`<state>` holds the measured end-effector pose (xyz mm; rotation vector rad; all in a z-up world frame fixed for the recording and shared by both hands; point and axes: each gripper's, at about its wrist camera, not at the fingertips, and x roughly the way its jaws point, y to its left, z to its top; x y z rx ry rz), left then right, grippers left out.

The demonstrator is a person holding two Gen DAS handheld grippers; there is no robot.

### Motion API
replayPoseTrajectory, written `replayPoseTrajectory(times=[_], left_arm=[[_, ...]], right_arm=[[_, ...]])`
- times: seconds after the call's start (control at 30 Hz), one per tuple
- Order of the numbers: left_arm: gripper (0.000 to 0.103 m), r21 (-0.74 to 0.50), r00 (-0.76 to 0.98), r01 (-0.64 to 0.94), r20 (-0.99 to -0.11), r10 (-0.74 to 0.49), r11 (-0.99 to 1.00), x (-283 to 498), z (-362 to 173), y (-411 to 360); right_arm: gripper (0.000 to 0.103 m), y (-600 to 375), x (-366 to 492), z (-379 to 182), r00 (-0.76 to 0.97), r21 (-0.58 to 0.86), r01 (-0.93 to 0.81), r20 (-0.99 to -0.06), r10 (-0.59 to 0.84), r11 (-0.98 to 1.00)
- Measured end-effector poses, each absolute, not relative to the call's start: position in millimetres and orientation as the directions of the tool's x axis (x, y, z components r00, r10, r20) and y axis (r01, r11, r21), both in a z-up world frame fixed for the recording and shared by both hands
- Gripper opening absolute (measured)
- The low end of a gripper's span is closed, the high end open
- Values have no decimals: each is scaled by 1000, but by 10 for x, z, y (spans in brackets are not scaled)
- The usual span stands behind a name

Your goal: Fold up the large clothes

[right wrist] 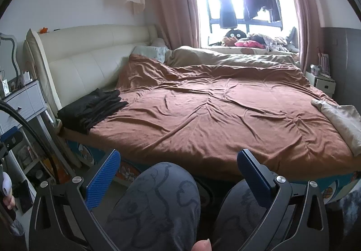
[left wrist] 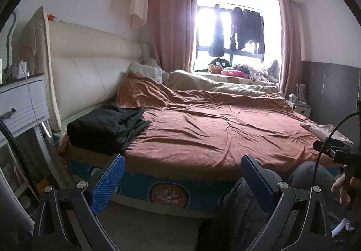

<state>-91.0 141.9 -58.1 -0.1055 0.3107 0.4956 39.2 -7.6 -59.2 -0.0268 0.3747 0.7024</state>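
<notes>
Holding your left gripper spread wide and empty, your right gripper likewise agape, black folded clothes ahead-left on the bed, your knees below.

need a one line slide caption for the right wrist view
Open right claw held above the person's knees, facing a brown-covered bed with a stack of folded dark clothes near the headboard.

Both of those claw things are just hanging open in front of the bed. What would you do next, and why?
Probably reach the right gripper toward the beige garment lying unfolded at the bed's right edge. The left gripper is open and empty too, and the dark clothes by the headboard already look folded and stacked.
</notes>
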Motion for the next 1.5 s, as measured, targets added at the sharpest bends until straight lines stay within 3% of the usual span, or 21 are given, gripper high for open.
replayPoseTrajectory(times=[1.5], left_arm=[[103, -23, 829, -495, -313, 464, 869, -920, -596, 1350]], right_arm=[[103, -111, 399, -605, 704, 107, -623, -356, 615, 775]])
